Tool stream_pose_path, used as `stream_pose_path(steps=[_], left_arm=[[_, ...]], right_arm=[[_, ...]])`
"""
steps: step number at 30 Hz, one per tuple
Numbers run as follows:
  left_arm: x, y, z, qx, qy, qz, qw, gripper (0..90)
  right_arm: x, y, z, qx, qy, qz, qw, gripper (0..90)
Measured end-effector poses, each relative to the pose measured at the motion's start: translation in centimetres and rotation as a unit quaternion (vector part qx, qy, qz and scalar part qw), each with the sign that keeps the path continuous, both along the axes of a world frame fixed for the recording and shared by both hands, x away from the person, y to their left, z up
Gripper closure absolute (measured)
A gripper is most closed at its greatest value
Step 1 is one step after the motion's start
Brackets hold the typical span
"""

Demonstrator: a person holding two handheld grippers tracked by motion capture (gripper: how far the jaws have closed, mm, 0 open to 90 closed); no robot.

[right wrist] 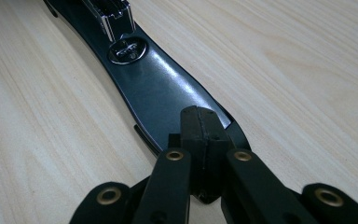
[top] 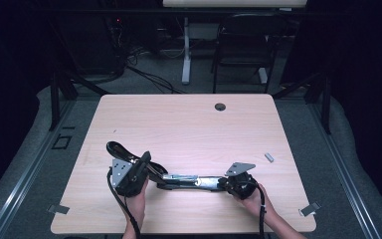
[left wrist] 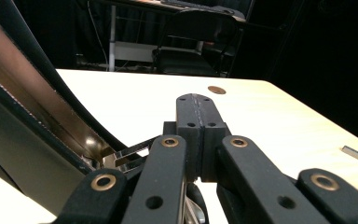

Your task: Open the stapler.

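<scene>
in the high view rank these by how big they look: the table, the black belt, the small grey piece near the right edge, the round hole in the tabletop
1. table
2. black belt
3 and 4. round hole and small grey piece: both tiny and look about alike, so I won't rank them.
</scene>
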State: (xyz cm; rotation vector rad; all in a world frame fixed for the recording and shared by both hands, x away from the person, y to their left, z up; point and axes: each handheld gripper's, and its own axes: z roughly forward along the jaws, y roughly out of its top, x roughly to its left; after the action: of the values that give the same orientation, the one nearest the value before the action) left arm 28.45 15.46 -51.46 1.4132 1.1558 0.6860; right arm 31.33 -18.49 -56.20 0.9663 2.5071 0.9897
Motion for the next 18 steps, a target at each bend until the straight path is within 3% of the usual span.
stream_pose_path(steps=[5, 10, 14, 18], left_arm=[[-0.1, 0.0, 0.3, 0.004, 0.001, 0.002, 1.0000, 90.0], [-0.1, 0.0, 1.5, 0.025, 0.008, -0.021, 0.9994, 87.0], [0.3, -0.2, 2.3, 0.044, 0.024, -0.048, 0.9976, 83.8], [0.7, -0.7, 3.2, 0.065, 0.046, -0.076, 0.9940, 78.6]], right_arm=[[0.0, 0.0, 0.0, 0.000, 0.000, 0.002, 1.0000, 90.0], [0.1, -0.2, 0.0, 0.004, -0.001, 0.005, 1.0000, 89.2], [0.3, -0.2, 0.0, 0.002, 0.004, 0.002, 1.0000, 86.4], [0.4, -0.1, 0.5, -0.026, 0.010, 0.007, 0.9996, 81.7]])
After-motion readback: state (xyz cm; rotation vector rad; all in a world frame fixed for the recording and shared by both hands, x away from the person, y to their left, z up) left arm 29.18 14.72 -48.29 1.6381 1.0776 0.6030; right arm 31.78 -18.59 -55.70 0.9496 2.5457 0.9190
